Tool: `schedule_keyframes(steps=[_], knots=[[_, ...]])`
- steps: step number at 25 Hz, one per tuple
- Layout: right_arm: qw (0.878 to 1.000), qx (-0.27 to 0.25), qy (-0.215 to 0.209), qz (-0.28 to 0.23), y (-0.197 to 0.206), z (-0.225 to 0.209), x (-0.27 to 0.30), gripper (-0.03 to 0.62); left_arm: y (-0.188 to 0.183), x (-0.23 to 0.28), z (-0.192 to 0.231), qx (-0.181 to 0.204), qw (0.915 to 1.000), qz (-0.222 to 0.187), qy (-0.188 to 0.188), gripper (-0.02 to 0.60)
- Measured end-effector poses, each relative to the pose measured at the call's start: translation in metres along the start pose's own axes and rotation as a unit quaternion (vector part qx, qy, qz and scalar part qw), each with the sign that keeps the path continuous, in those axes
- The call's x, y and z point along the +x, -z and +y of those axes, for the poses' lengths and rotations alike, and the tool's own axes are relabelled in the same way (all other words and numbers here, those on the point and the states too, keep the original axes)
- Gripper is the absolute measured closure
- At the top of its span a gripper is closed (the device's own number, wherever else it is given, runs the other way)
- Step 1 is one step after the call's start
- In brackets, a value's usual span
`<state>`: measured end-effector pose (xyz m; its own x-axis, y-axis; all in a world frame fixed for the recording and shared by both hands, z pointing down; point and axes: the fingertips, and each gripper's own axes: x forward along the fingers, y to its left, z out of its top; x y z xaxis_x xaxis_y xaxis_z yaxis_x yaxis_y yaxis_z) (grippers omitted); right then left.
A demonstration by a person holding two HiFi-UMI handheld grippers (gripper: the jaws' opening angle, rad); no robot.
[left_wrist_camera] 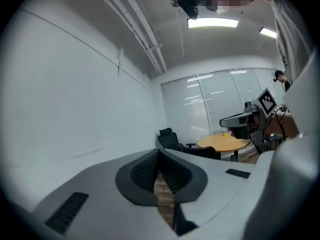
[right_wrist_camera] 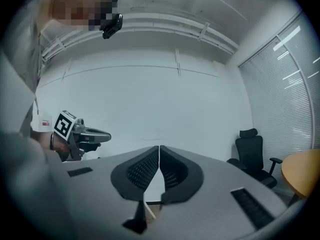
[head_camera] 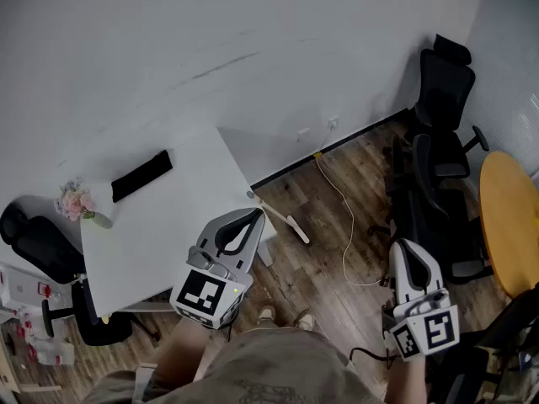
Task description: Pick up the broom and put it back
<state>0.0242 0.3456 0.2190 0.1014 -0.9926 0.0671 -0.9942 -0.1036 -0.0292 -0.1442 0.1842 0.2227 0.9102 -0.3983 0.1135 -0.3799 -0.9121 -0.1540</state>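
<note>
Two pairs of tongs hang level before us, both pressed shut with nothing between them. The left tongs sit over the bench corner, and the right tongs sit out over the floor near the chairs. We judge they ride closed because nothing is within reach yet. The broom, which we take the pale stick to be, lies on the floor just past the bench corner, close beyond the left tips. We cannot make out its head. A cable trails beside it, so the reach wants care. No pickup has begun, and the tongs must open first.
</note>
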Motion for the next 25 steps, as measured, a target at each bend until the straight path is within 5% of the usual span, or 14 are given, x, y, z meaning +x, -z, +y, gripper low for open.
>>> schedule_keyframes(steps=[8,20,23,25], knots=[[1.000,0.022,0.017,-0.005,0.002,-0.024,-0.005,0.562,-0.001,0.010,-0.010,-0.001,1.0000,0.002,-0.004,0.565],[0.998,0.023,-0.017,-0.056,-0.018,-0.047,-0.011,0.560,-0.014,0.020,-0.021,0.015,0.9992,-0.001,-0.036,0.565],[0.997,0.022,-0.019,-0.071,-0.026,-0.051,-0.007,0.428,-0.019,0.022,-0.017,0.019,0.9988,-0.005,-0.044,0.565],[0.997,0.021,-0.019,-0.072,-0.028,-0.054,-0.002,0.424,-0.020,0.026,-0.013,0.023,0.9985,-0.004,-0.049,0.565]])
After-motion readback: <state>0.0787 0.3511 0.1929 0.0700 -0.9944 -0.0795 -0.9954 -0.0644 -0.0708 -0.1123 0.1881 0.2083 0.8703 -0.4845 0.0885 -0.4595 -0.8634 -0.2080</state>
